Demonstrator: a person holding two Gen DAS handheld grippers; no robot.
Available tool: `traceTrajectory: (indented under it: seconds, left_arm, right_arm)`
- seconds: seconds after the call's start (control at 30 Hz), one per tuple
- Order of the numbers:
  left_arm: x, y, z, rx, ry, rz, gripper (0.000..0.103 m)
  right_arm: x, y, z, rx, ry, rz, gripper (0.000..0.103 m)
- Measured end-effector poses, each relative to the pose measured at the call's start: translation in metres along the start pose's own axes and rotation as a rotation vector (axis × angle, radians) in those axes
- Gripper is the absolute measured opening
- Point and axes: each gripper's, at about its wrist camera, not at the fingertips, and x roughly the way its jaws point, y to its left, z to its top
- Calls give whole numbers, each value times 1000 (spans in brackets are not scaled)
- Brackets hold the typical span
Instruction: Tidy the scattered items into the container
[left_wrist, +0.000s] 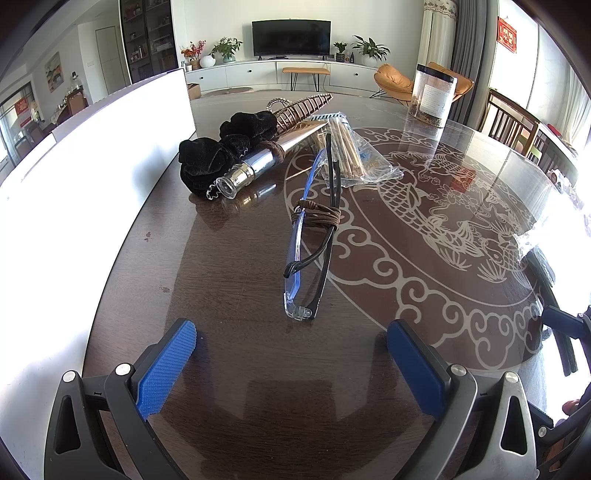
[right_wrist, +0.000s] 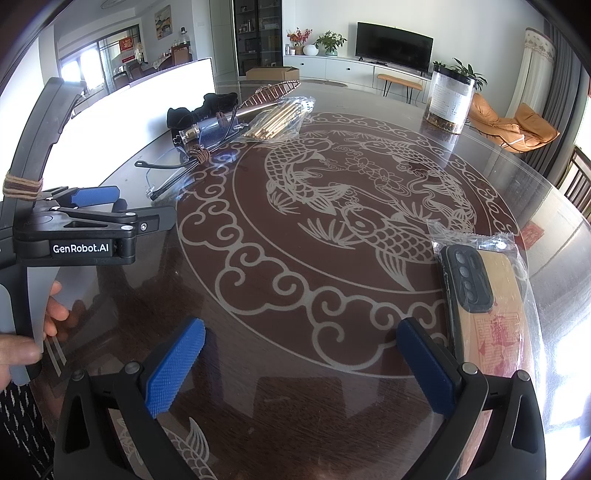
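Tidying task, early stage. Judging from how things lie, nothing has yet gone into the container (left_wrist: 122, 122), the white box along the left edge of the table (left_wrist: 229, 332); its inside is washed out by glare, so I cannot tell whether it holds anything.

Items still on the table:
- A pair of glasses (left_wrist: 310, 236) with a brown cord wound round the folded arms lies nearest my left gripper (left_wrist: 291, 343), straight ahead of it.
- Beyond the glasses, close to the container's near corner, lie a black velvet pouch (left_wrist: 207, 162), a silver bottle-like tube (left_wrist: 255, 166), a wicker piece (left_wrist: 299, 107) and a clear bag of wooden sticks (left_wrist: 351, 151), the last touching the glasses' far end.
- A tall clear jar (left_wrist: 432, 96) stands well apart at the far right.
- In the right wrist view, a dark phone case (right_wrist: 465, 280) and a flat boxed item in plastic wrap (right_wrist: 495, 310) lie at the near right, just beside my right gripper (right_wrist: 303, 343).

Pose. My left gripper hovers low over the table, its blue pads (left_wrist: 170, 365) spread wide and empty, aimed at the glasses. My right gripper is likewise released and empty, level above the table pattern, with the wrapped box touching or just outside its right finger. My hand (right_wrist: 33, 332) shows at the left edge of the right wrist view.
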Motion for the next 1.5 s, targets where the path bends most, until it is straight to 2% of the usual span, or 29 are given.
traceTrajectory:
  seconds: [0.1,0.2,0.3,0.4,0.47,0.57,0.6,0.67,0.77,0.83,0.87,0.9,0.97,1.07,1.17,1.37,1.47,1.5]
  left_arm:
    - [0,0,0,0,0,0,103]
    - [0,0,0,0,0,0,103]
    - [0,0,0,0,0,0,103]
    - [0,0,0,0,0,0,103]
    - [-1,0,0,0,0,0,103]
    - [-1,0,0,0,0,0,103]
    - [-1,0,0,0,0,0,103]
    - [-1,0,0,0,0,0,103]
    - [-1,0,0,0,0,0,103]
    - [0,0,0,0,0,0,103]
    - [-1,1,-1,0,0,0,103]
    - [-1,1,0,1,0,0,103]
    - [0,1,0,1,0,-1,103]
    - [1,1,1,1,0,-1,103]
    - [2,2,1,1,0,-1,103]
    - [2,2,1,1,0,0,103]
    - [1,2,1,0,-1,0,103]
    - [2,2,1,0,0,0,103]
  right_arm:
    - [-2,-1,0,4,-9,-20,103]
    - [-16,-6,7,17,-93,41,103]
    - [-13,-12,47,5,-116,59,103]
    - [28,-27,109,48,-29,93,103]
    - [49,-31,140,61,-17,133,99]
    - [87,-25,185,39,38,181,97]
    - [102,-18,200,24,72,168,94]
    - [120,-7,215,13,103,161,88]
    - [144,4,229,4,151,155,83]
    - [149,11,232,-24,147,126,76]
    - [149,12,231,-32,144,118,66]
    - [147,11,230,-37,136,109,49]
    - [142,3,225,-27,131,105,41]
    - [127,-18,205,-1,120,80,40]
    - [103,-36,171,0,107,83,40]
    - [37,-38,81,-14,75,94,41]
    - [8,-37,39,6,32,85,46]
    - [3,-36,31,2,21,87,57]
